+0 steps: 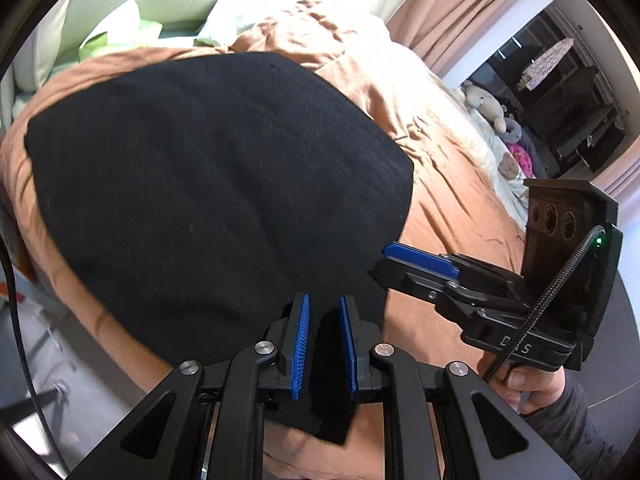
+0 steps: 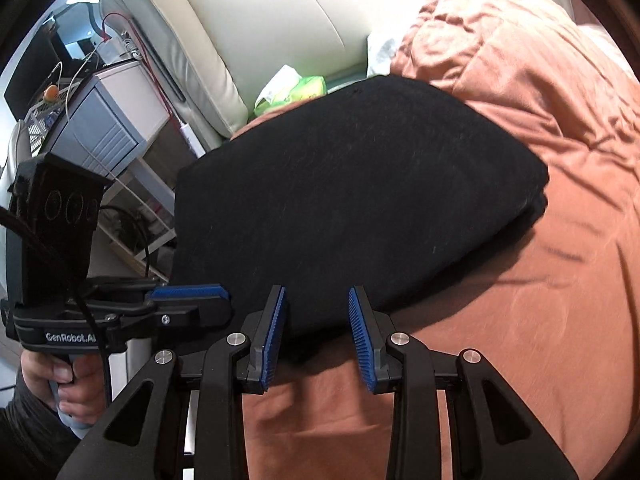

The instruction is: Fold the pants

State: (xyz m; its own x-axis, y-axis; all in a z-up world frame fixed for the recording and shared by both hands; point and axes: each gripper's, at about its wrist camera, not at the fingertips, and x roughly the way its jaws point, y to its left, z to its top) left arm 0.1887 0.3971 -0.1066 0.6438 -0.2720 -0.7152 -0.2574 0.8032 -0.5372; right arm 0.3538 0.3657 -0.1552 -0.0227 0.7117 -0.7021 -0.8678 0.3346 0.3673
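Observation:
The black pants (image 1: 200,180) lie folded in a broad flat slab on the orange bedspread (image 1: 448,200). My left gripper (image 1: 324,304) is shut on their near edge. Black cloth fills the gap between its blue pads (image 1: 301,344) and hangs below them. In the right wrist view the pants (image 2: 340,180) stretch away from my right gripper (image 2: 317,296), whose pads (image 2: 362,344) hold a thick fold of the near hem. The left gripper (image 2: 224,300) bites the same edge just to its left. The right gripper (image 1: 384,260) shows side-on at the pants' right edge.
The bedspread (image 2: 520,320) is rumpled to the right. A cream padded headboard (image 2: 280,20) and a green packet (image 2: 292,88) sit beyond the pants. A bedside shelf unit (image 2: 112,120) with cables stands left of the bed. Stuffed toys (image 1: 488,108) and a curtain (image 1: 460,8) are far right.

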